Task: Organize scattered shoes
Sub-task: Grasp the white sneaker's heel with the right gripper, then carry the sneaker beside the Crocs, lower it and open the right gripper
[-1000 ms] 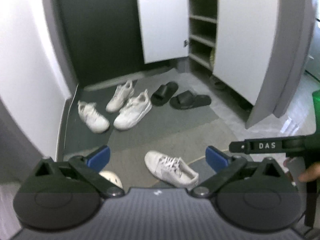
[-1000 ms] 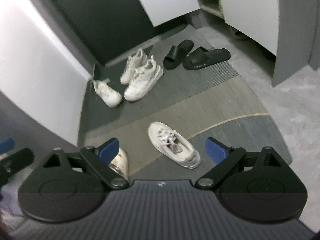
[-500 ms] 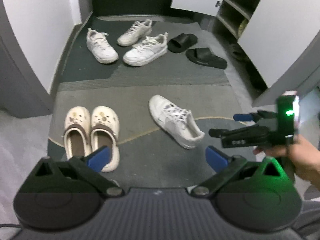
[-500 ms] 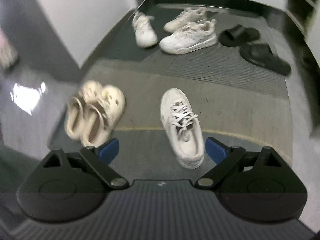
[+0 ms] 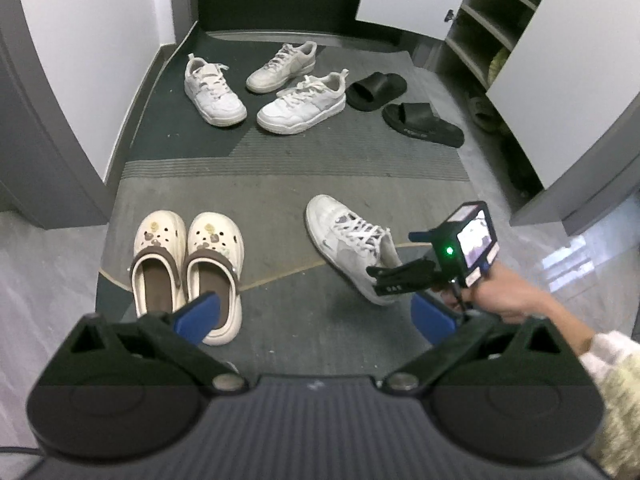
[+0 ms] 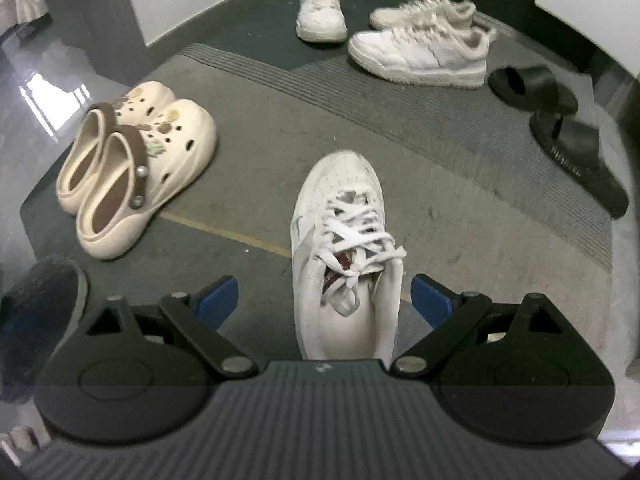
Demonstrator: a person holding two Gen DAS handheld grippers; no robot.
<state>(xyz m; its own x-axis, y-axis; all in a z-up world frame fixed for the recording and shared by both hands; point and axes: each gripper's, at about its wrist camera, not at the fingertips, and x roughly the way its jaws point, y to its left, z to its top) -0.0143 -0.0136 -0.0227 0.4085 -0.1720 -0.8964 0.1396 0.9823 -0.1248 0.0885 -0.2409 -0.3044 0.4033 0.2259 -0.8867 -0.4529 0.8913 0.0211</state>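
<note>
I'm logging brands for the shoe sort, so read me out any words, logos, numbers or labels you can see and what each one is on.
White print on the side of the black slide: too blurred to read.
White print on the right gripper arm: too blurred to read.
Small mark on the side of the lone white sneaker: a logo shape, no legible text.
Nothing else carries readable text.

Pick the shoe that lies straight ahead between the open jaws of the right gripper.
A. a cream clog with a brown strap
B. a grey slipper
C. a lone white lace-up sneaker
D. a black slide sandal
C: in the right wrist view the lone white sneaker lies centred between the spread jaws of the right gripper, heel towards the camera, while the cream clogs sit off to the left.
</note>
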